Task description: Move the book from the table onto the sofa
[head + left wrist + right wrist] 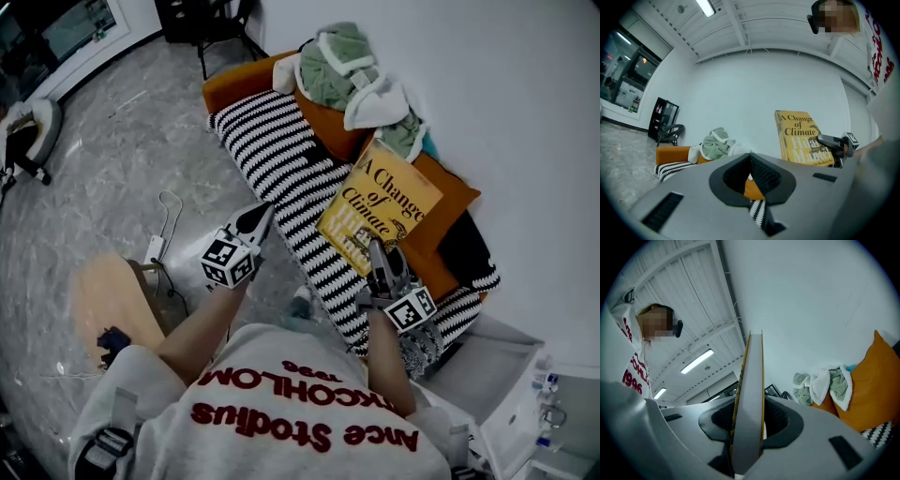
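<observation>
Black pads pressed together on nothing: that is your left gripper point(261, 214), at the left, just beside the edge of the striped blanket point(281, 159). Right of it, the yellow book point(380, 204) is clear of the table and held over the sofa point(234, 86), cover up, close to the orange cushion point(441, 202). Whether it touches either I cannot tell. Your right gripper point(382, 267) pinches its near edge, one jaw on each cover. Judge it stiff and fairly heavy. Gripped at one edge it will lever on the pads, and a glossy jacket may slide. A deep bite near the spine suits it best.
</observation>
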A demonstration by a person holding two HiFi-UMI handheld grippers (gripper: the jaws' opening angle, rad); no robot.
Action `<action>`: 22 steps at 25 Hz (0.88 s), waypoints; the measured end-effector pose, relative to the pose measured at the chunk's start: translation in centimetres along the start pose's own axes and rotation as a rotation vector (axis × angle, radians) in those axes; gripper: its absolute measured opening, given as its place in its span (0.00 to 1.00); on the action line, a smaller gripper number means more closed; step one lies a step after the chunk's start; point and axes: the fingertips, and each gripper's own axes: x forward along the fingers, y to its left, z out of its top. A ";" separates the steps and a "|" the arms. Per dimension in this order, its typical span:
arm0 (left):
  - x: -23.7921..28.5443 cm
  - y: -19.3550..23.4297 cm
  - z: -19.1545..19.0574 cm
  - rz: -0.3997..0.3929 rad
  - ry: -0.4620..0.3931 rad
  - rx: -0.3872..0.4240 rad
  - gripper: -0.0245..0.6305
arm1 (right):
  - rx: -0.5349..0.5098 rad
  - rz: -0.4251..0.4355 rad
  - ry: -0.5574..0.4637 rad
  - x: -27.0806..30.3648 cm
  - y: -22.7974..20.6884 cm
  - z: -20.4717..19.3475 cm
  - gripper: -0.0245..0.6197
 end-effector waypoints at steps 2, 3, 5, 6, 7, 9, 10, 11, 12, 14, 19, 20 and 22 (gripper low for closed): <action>2.2 0.9 0.6 0.009 0.000 -0.002 0.06 | 0.008 0.003 0.011 1.7 -1.9 0.8 0.29; 3.3 1.4 0.9 0.015 0.003 -0.003 0.06 | 0.016 0.003 0.017 2.7 -2.9 1.2 0.29; 5.2 2.2 1.3 0.026 0.010 -0.006 0.06 | 0.028 0.008 0.026 4.4 -4.7 1.9 0.29; 6.0 2.5 1.4 0.031 0.011 -0.007 0.06 | 0.031 0.013 0.029 5.0 -5.3 2.2 0.29; 6.5 2.7 1.5 0.037 0.010 -0.008 0.06 | 0.032 0.018 0.032 5.5 -5.8 2.4 0.29; 7.4 3.0 1.6 0.048 0.010 -0.010 0.06 | 0.038 0.026 0.037 6.2 -6.8 2.7 0.29; 7.8 3.1 1.6 0.053 0.009 -0.010 0.06 | 0.042 0.031 0.039 6.6 -7.2 2.8 0.29; 8.3 3.3 1.6 0.057 0.007 -0.009 0.06 | 0.045 0.035 0.043 6.9 -7.6 2.9 0.29; 8.7 3.4 1.7 0.061 0.006 -0.008 0.06 | 0.047 0.040 0.046 7.3 -8.0 3.0 0.29; 9.5 3.7 1.7 0.066 0.004 -0.003 0.06 | 0.050 0.051 0.052 8.0 -8.9 3.1 0.29; 11.4 4.5 1.7 0.083 0.020 0.035 0.06 | 0.062 0.068 0.076 9.4 -10.7 3.2 0.29; 11.7 4.6 1.6 0.087 0.018 0.029 0.06 | 0.062 0.071 0.079 9.6 -11.0 3.3 0.29; 12.3 5.0 1.7 0.098 0.010 0.013 0.06 | 0.065 0.075 0.079 10.0 -11.5 3.6 0.29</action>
